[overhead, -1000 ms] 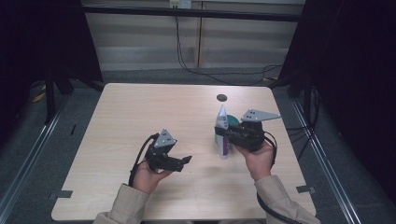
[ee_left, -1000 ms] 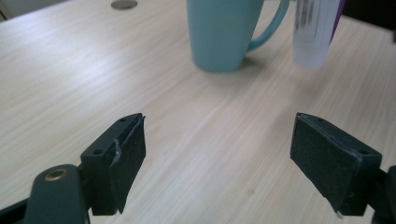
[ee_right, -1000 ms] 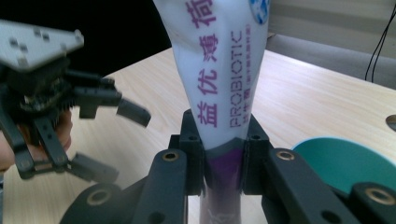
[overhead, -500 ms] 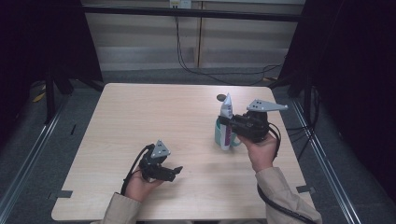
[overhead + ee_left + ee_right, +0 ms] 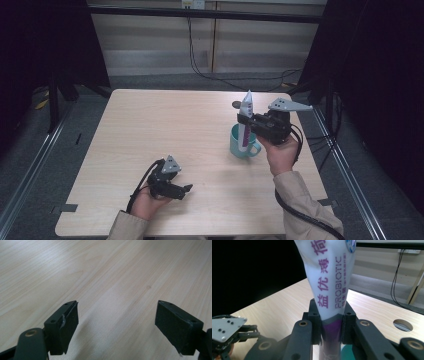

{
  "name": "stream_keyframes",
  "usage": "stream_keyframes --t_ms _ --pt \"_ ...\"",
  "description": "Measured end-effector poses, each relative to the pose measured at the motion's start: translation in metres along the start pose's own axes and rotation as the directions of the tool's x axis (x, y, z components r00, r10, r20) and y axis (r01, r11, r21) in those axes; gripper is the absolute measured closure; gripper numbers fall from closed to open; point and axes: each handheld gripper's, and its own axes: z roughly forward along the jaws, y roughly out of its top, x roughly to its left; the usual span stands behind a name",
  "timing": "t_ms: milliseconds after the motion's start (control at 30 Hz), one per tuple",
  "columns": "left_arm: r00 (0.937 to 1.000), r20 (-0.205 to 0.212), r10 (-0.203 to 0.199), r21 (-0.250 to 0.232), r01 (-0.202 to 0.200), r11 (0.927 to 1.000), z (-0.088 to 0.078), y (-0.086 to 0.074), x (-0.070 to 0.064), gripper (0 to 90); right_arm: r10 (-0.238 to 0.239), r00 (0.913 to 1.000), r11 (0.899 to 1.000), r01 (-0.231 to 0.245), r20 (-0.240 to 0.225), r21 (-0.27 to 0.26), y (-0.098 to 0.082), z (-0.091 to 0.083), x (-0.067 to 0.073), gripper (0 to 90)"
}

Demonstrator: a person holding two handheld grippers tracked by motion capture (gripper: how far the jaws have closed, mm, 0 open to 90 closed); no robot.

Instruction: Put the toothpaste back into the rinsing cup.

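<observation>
High view: right hand-held gripper [image 5: 246, 123] clamping white soft-plastic tube with purple lettering [image 5: 245, 117] upright, tube's lower end dipping inside teal ceramic mug [image 5: 242, 143] standing on pale wooden surface [image 5: 165, 130]. Left hand-held gripper [image 5: 186, 189] resting near front edge, well apart from mug.

Left gripper view: jaws standing wide, nothing between — bare wood beyond.

Right gripper view: jaws pressing tube [image 5: 329, 282] at purple band, teal rim showing just below.

Judgement: tube lined up with mug — lowering and release remaining.
</observation>
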Motion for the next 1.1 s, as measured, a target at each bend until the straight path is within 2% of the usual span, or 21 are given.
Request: stream_keyframes --t_ms 100,433,500,700,1000,1100 --pt "0.9999 0.011 -0.012 0.006 0.012 0.9999 0.002 -0.001 0.0 19.0 0.0 1.0 1.0 0.0 0.008 -0.004 0.0 0.001 -0.002 75.8" --pt "0.9997 0.019 -0.015 0.032 0.014 0.9994 0.006 -0.006 0.0 19.0 0.01 0.9991 0.999 -0.009 0.04 -0.031 0.001 0.004 -0.009 75.8" --pt "0.9999 0.005 -0.011 0.035 0.011 0.9993 0.006 -0.006 -0.001 19.0 0.013 0.999 0.999 -0.012 0.043 -0.034 0.002 0.004 -0.011 75.8" --pt "0.9999 0.007 -0.011 0.047 0.011 0.9989 0.008 -0.008 0.0 19.0 0.019 0.9977 0.999 -0.016 0.065 -0.036 0.001 0.009 -0.015 75.7" --pt "0.9999 0.015 -0.009 0.046 0.008 0.9989 0.008 -0.01 0.001 19.2 0.027 0.9951 0.999 -0.022 0.095 -0.047 -0.002 0.013 -0.023 75.7" --pt "0.9998 0.014 -0.014 0.028 0.013 0.9995 0.009 -0.011 0.001 19.0 0.029 0.9943 0.998 -0.024 0.102 -0.056 -0.002 0.014 -0.026 75.7"
